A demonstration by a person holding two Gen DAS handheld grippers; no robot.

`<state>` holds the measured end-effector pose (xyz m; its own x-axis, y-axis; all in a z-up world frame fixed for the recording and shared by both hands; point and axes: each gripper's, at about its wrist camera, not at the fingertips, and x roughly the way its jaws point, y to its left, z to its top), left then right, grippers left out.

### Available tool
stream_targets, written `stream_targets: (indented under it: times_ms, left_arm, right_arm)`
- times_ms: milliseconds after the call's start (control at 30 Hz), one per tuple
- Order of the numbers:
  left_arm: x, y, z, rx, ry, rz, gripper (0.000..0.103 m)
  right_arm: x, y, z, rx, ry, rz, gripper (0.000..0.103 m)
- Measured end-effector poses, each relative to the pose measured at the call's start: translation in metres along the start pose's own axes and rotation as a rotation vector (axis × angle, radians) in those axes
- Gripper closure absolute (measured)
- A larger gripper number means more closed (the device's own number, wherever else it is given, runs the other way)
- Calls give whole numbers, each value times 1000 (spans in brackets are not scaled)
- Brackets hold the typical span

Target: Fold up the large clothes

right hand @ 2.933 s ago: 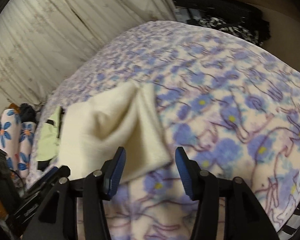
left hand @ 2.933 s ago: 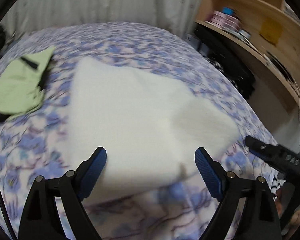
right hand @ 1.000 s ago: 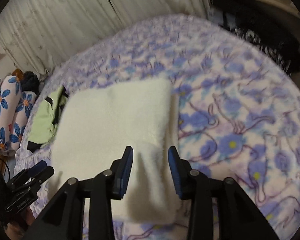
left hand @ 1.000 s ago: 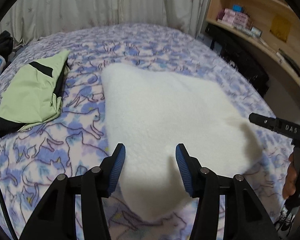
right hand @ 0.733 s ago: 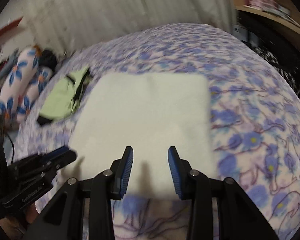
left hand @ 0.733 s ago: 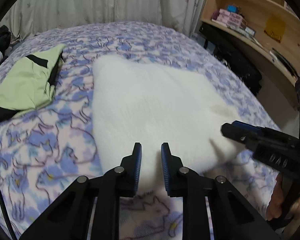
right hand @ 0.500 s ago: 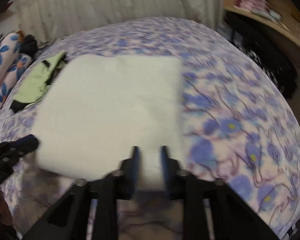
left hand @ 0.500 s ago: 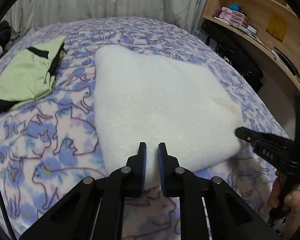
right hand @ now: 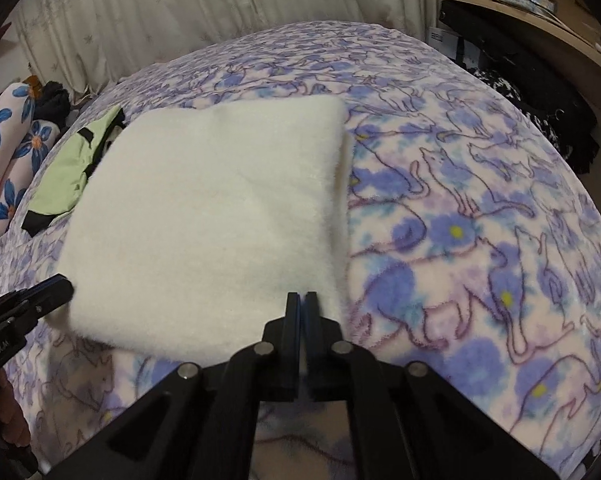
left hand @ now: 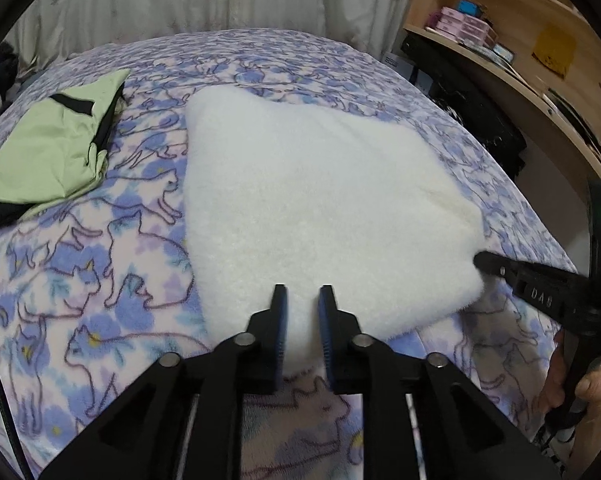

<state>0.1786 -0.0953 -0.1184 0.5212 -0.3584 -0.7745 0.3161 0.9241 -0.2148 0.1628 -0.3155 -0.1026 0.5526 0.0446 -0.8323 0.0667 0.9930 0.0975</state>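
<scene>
A folded white fleece garment (left hand: 308, 192) (right hand: 220, 208) lies flat on the bed. My left gripper (left hand: 303, 306) hovers over its near edge. Its jaws are opening and stand a narrow gap apart; flat white fleece shows through the gap, not bunched or pinched. Seen from the right wrist, the left gripper (right hand: 60, 286) sits at the garment's near left corner. My right gripper (right hand: 302, 304) is shut, pads together, at the near right edge of the garment with nothing visible between them. The left wrist view shows the right gripper (left hand: 484, 260) touching that corner.
A cat-print purple blanket (left hand: 100, 280) covers the bed. A folded light green garment (left hand: 52, 152) (right hand: 68, 176) lies at the far left. Wooden shelves (left hand: 520, 40) stand to the right, curtains (left hand: 180, 0) behind, flowered pillows (right hand: 8, 152) at far left. A hand (left hand: 596, 384) holds the right gripper.
Both grippers came down to the garment's near edge and closed from wide open. The raised right corner now lies flat. The left jaws have parted slightly since half a second ago.
</scene>
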Motion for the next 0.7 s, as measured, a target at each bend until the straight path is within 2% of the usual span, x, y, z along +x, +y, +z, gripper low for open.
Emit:
stream_targets:
  times_ms: [67, 167, 267, 367, 467, 633, 700]
  left_arm:
    - [-5, -3, 5, 29, 1, 2, 73]
    - [-12, 0, 24, 48, -44, 32, 66]
    - [-8, 11, 52, 18, -66, 45, 66]
    - [8, 23, 80, -12, -68, 67, 66]
    - [31, 36, 102, -44, -34, 78, 66]
    - [63, 53, 118, -65, -10, 114, 66]
    - [67, 55, 121, -63, -16, 116, 65]
  right_arm:
    - [-9, 4, 8, -11, -25, 16, 100]
    - [-14, 10, 32, -25, -54, 35, 96]
    - [-7, 17, 60, -27, -72, 50, 88]
    - [11, 25, 87, -30, -72, 65, 87]
    - [37, 30, 111, -17, -49, 87, 87]
    - [80, 24, 132, -18, 1, 43, 87]
    - [94, 13, 136, -21, 12, -15, 87]
